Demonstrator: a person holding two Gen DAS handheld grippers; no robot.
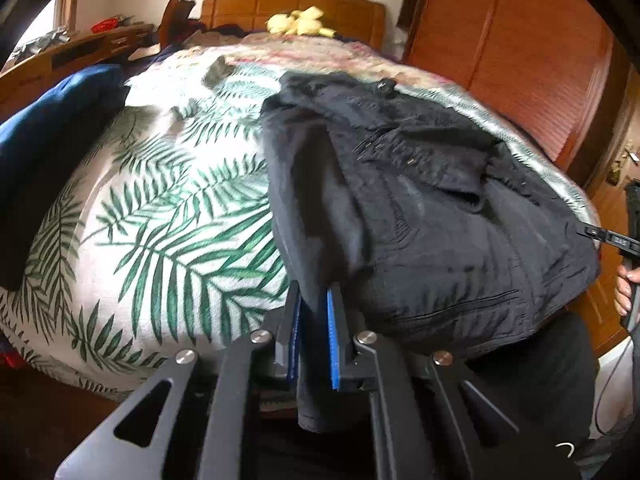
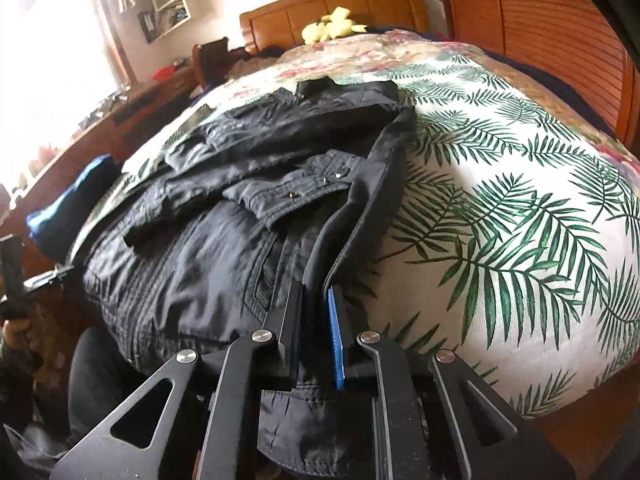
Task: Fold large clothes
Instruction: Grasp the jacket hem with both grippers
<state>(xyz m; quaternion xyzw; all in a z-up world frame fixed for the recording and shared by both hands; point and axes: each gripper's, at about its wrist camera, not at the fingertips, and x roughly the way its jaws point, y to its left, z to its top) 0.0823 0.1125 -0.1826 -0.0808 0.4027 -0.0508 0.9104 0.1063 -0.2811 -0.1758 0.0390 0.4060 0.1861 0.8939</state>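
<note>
In the left wrist view, the left gripper (image 1: 315, 300) sits at the bottom centre of the frame, its jaws drawn in close on a hanging fold of the black jacket (image 1: 420, 208), with the blue pads (image 1: 333, 344) pressed against the cloth on both sides. The jacket spreads from the gripper up and to the right, lying rumpled on the bed (image 1: 168, 216), whose cover is white with green palm leaves. Its collar is toward the upper middle of the frame. A blue garment (image 1: 52, 132) lies at the left edge of the bed. A yellow soft toy (image 1: 300, 22) rests by the wooden headboard (image 1: 288, 4) at the top. A louvred wooden wardrobe (image 1: 520, 48) fills the upper right. At the right edge a hand (image 1: 626, 288) grips the other tool.

In the right wrist view, the right gripper (image 2: 316, 300) is at the bottom centre, nearly closed on the jacket's (image 2: 240, 208) hem edge, with cloth running between the pads and out below them. The jacket lies left of centre on the bed (image 2: 500, 208), collar toward the top. The soft toy (image 2: 332, 24) sits by the headboard (image 2: 332, 4). The blue garment (image 2: 68, 204) shows at the left, and a bright window (image 2: 52, 40) fills the upper left.
</note>
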